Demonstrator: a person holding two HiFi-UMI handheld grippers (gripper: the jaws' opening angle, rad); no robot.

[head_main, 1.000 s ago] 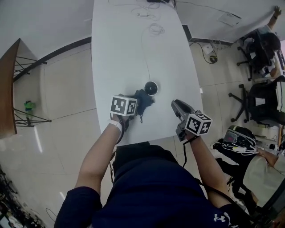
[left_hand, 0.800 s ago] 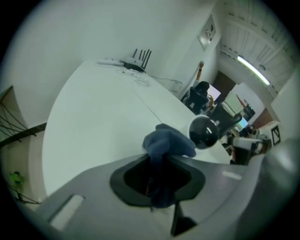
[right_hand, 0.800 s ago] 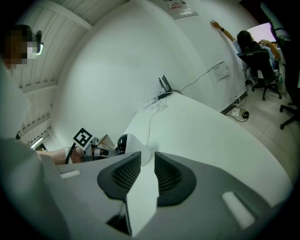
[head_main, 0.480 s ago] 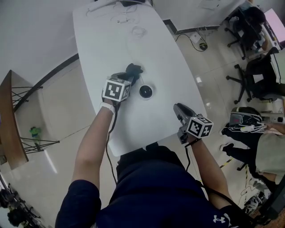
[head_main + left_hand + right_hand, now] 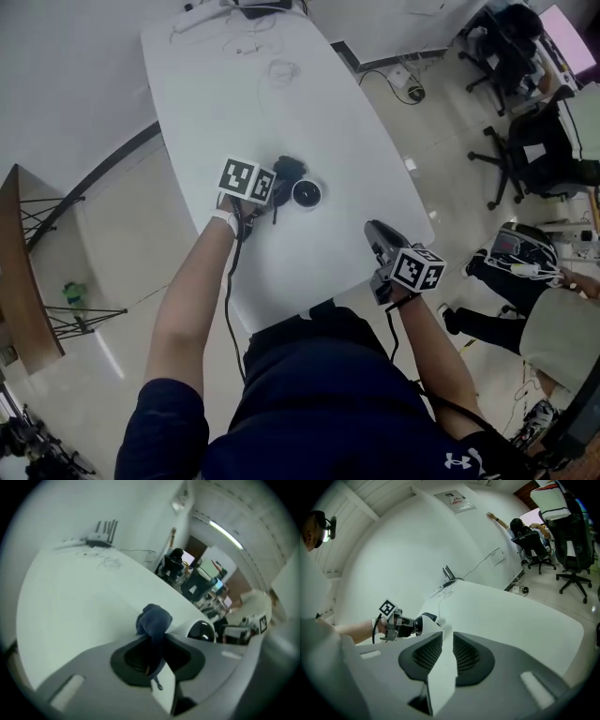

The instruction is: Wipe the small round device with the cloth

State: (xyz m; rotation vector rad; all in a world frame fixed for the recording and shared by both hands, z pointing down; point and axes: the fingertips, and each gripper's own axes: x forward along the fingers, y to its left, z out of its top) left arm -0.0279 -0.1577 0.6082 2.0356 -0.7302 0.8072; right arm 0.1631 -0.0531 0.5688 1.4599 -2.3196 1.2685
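Cloth (image 5: 153, 620), soft and limp, is bunched in the clenched left gripper (image 5: 152, 656), a good hold close to the wad. Small round device (image 5: 307, 194) sits mid table (image 5: 234, 103); prob light, glossy, may skid. Right gripper (image 5: 447, 651) closing, nothing btwn jaws. Vs half a sec ago, cloth's nearer the device.

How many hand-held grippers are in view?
2. The left hand-held gripper grips the dark cloth beside the small round device; the right hand-held gripper, jaws closing with nothing between, hovers over the table.
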